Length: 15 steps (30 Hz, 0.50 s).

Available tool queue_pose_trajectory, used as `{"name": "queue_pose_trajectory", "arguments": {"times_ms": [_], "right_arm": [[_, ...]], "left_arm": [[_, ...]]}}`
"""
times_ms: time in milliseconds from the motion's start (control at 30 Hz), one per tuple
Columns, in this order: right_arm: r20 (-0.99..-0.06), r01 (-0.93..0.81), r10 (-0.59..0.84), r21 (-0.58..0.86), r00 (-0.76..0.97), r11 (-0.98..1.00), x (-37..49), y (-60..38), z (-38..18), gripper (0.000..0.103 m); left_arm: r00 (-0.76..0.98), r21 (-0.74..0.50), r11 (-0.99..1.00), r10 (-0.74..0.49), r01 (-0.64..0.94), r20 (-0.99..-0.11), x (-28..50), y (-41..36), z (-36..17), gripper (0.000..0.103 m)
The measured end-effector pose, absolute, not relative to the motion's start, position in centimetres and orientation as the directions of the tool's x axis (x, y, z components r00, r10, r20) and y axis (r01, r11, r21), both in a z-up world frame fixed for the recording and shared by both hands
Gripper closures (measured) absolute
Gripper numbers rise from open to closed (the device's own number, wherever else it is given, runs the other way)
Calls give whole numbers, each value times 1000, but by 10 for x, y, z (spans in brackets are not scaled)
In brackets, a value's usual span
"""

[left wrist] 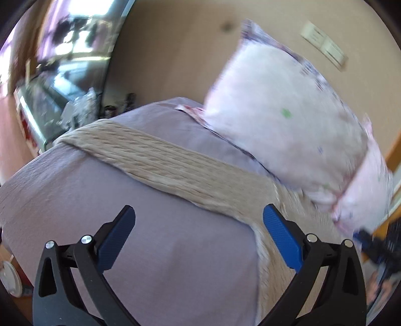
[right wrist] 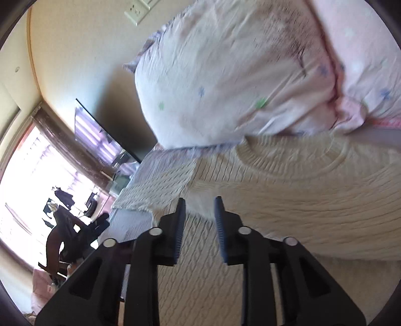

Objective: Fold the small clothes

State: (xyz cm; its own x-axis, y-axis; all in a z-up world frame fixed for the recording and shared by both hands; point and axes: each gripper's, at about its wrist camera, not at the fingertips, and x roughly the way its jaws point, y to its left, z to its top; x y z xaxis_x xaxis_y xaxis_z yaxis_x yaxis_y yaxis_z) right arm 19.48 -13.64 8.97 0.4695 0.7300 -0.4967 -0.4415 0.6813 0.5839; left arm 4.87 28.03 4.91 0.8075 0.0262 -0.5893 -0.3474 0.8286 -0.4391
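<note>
Nearest the left wrist camera, the left gripper hangs over the lavender bedsheet with its blue-padded jaws spread wide and nothing between them. A sleeve of the cream knitted sweater lies flat across the sheet just ahead of the fingertips, running diagonally towards the right-hand pad, which sits at the edge of the knit.

In the right wrist view, the right gripper is low over the sweater body, near the shoulder. Its jaws stand narrowly apart; a pale fold of knit appears to lie in the gap, but motion blur prevents confirming a grasp. The ribbed neckline lies beyond the fingertips, next to the pillow.

The pillow, pale pink with small blue and green star prints, rests against the beige wall at the head of the bed, touching the sweater's top edge. A wall socket plate is mounted above it. No containers, labels or legible writing are visible.
</note>
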Motion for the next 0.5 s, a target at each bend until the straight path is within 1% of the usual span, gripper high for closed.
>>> {"name": "queue_pose_trajectory", "arguments": {"times_ms": [33, 67, 100, 200, 233, 300, 367, 500], "right_arm": [[-488, -430, 723, 587, 489, 687, 197, -143, 90, 52], [-478, -405, 705, 588, 524, 700, 194, -157, 92, 42], [-473, -388, 693, 590, 544, 708, 200, -174, 92, 40], [-471, -330, 642, 586, 605, 740, 196, -213, 94, 38], [-473, -310, 625, 585, 621, 750, 198, -225, 91, 37], [-477, -269, 590, 582, 651, 767, 197, -242, 87, 35], [-477, -244, 572, 585, 667, 773, 188, -255, 82, 34], [-468, -206, 556, 608, 687, 766, 177, -274, 73, 31]], "left_arm": [[806, -465, 799, 42, -381, -590, 47, 301, 47, 2], [800, -477, 779, 53, -408, -597, 48, 314, 45, 2], [792, -484, 760, 65, -434, -608, 50, 327, 43, 2], [769, -526, 690, 69, -498, -636, 59, 367, 35, 9], [764, -557, 648, 61, -520, -642, 61, 384, 31, 12], [753, -593, 575, 63, -564, -655, 59, 406, 22, 13], [775, -654, 495, 65, -572, -629, 57, 428, 14, 19], [800, -721, 392, 73, -572, -595, 55, 454, 7, 31]]}}
